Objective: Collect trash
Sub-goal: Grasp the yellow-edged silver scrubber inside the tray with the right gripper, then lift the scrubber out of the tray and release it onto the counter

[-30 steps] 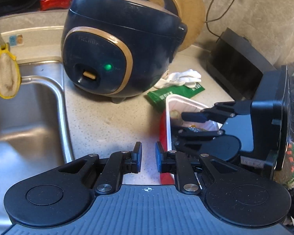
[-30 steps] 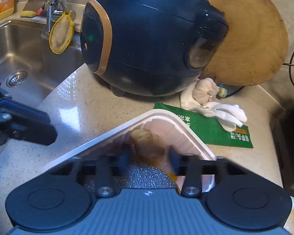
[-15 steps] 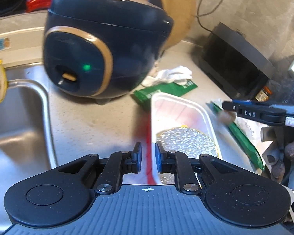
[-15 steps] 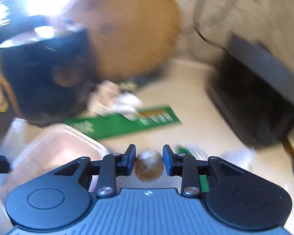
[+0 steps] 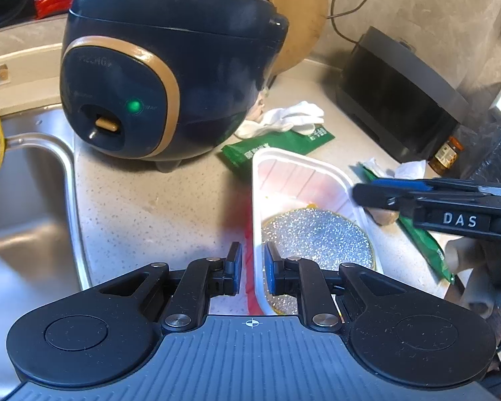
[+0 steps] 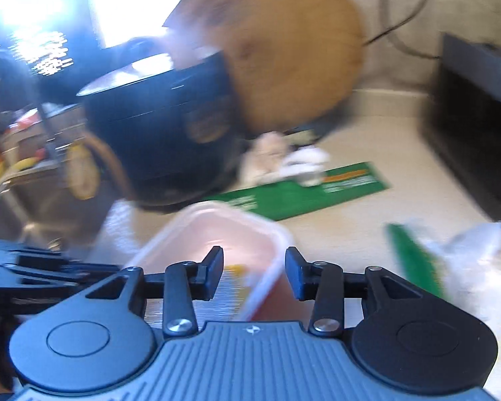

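So the left tongs (image 5: 252, 269) are pinched nearly closed on the near left wall of the plastic tray (image 5: 320, 170), which sits on the speckled table (image 5: 157, 207) and seems to be the trash collector here; there's a glittery round pad (image 5: 320, 237) lying in the bottom of it. The right tongs (image 6: 254, 272) are spread wide with nothing between them, hovering over the tray's right rim, though that view is pretty blurry. My read: it's between pickups, and the next move is to go for more litter, probably the green wrapper (image 5: 421, 237) just right of the tray or the crumpled tissue (image 5: 410, 168) near it, then drop it in. There's also a brownish lump (image 5: 384, 215) beside the tray under the right tongs. Room-wise it's a kitchen: dark rice cooker (image 5: 170, 77) with a green light on, round wooden board (image 5: 300, 13) leaning behind it, steel sink (image 5: 26, 220) to the left, flat green packet (image 5: 280, 143) and white glove (image 5: 284, 118) behind the tray.
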`<state>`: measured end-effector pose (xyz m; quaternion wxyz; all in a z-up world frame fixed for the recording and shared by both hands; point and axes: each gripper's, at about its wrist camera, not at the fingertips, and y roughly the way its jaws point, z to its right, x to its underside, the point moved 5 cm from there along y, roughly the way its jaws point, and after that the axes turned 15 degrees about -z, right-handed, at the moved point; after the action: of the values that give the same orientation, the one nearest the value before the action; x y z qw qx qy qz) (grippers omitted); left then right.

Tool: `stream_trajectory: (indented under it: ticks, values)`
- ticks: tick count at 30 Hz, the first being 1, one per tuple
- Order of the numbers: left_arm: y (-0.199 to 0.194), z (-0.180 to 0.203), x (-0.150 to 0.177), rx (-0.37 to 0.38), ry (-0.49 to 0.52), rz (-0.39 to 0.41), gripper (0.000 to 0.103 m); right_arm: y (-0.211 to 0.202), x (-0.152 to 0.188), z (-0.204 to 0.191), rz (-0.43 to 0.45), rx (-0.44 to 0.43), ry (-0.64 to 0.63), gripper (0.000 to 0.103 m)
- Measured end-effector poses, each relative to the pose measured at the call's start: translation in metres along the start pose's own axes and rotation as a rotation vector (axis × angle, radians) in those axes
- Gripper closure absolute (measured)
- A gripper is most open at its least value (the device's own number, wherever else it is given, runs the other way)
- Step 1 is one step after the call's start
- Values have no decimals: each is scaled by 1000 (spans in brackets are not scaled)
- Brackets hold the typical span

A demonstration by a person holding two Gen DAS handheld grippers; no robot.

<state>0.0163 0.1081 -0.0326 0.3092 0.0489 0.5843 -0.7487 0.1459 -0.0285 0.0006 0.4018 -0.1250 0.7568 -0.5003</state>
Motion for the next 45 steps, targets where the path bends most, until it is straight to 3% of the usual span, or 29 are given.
stream_trajectory:
  ticks: [8, 14, 17, 23, 28, 33, 35, 36, 37, 40, 45]
  values:
    - [-1, -1, 7, -2, 5, -4, 86, 53, -19, -24, -138, 27, -20, 62]
    - [-1, -3, 11, 5, 0, -9, 85, 63, -21, -17, -229, 48, 7, 59]
    - [4, -3, 13, 5, 2, -16, 85, 57, -19, -13, -257, -16, 47, 58]
    - [17, -2, 14, -3, 13, -31, 86, 47, -13, -4, -298, -244, 222, 57]
    - [16, -8, 11, 17, -10, 10, 88, 33, -9, -3, -287, -405, 303, 57]
    - [17, -13, 11, 19, -28, 32, 85, 34, 4, -12, -336, -395, 282, 57]
    - [17, -14, 11, 27, -38, 40, 86, 41, 13, -13, -368, -405, 300, 63]
    - [17, -14, 11, 28, -42, 42, 85, 41, 17, -14, -370, -406, 299, 78]
    - [17, -15, 11, 30, -44, 43, 85, 41, 19, -13, -374, -403, 302, 81]
    - [13, -17, 9, 53, -64, 35, 87, 30, 18, -8, -317, -415, 327, 87]
    - [-18, -21, -5, 129, -97, 100, 86, -15, 4, 24, -128, -409, 398, 89]
